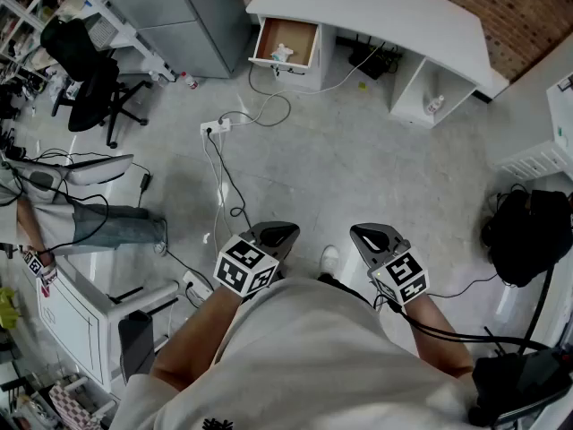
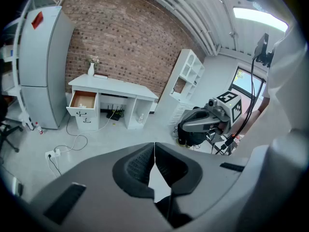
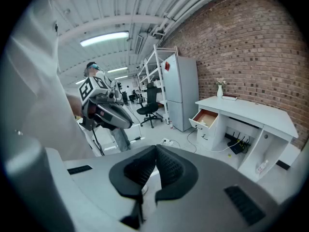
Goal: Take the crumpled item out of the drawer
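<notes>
A white desk (image 1: 376,7) stands far ahead by the brick wall, its top left drawer (image 1: 285,43) pulled open. A pale crumpled item (image 1: 282,55) lies at the drawer's front. The drawer (image 2: 83,100) also shows small in the left gripper view, and the same drawer (image 3: 205,118) in the right gripper view. My left gripper (image 1: 277,235) and right gripper (image 1: 369,237) are held close to my body, far from the desk. Both have their jaws shut with nothing between them, as seen on the left gripper (image 2: 154,154) and right gripper (image 3: 155,162).
A power strip with cables (image 1: 218,126) trails across the grey floor between me and the desk. A black office chair (image 1: 88,79) is at the left, a grey cabinet (image 1: 179,12) next to the desk, a black bag (image 1: 528,236) at the right, white furniture (image 1: 81,303) near left.
</notes>
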A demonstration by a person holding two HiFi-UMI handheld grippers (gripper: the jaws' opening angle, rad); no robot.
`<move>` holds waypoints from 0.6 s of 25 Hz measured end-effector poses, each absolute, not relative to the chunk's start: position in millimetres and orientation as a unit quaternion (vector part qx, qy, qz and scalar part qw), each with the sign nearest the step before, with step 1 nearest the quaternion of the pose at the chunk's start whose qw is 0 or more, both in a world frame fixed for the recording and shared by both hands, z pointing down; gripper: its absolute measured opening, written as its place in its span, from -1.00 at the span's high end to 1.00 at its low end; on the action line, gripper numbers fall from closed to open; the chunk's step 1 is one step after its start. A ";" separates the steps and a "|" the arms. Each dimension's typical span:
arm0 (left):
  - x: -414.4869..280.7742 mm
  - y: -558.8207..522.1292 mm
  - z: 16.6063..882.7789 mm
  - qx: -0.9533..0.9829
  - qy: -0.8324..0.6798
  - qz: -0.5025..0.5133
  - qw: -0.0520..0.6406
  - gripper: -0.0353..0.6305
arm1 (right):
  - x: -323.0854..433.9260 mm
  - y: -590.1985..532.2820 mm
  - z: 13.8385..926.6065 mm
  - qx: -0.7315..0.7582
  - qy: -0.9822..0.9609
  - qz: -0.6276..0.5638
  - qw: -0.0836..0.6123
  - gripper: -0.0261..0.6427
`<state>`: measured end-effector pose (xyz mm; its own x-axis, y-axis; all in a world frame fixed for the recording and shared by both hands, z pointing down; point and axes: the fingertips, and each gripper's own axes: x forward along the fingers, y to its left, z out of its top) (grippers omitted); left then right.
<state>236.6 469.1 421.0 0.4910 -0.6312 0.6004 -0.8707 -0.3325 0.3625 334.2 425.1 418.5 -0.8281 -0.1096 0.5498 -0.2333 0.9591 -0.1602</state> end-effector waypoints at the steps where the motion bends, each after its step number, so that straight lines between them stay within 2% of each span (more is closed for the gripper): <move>1: 226.5 474.0 417.7 0.797 -0.472 0.178 0.333 0.82 | 322.7 430.1 416.8 0.088 -0.949 0.108 0.283 0.83; 15: 47.9 511.9 437.3 0.776 -0.507 0.141 0.349 0.82 | 153.2 447.9 419.2 0.073 -0.946 0.076 0.305 0.83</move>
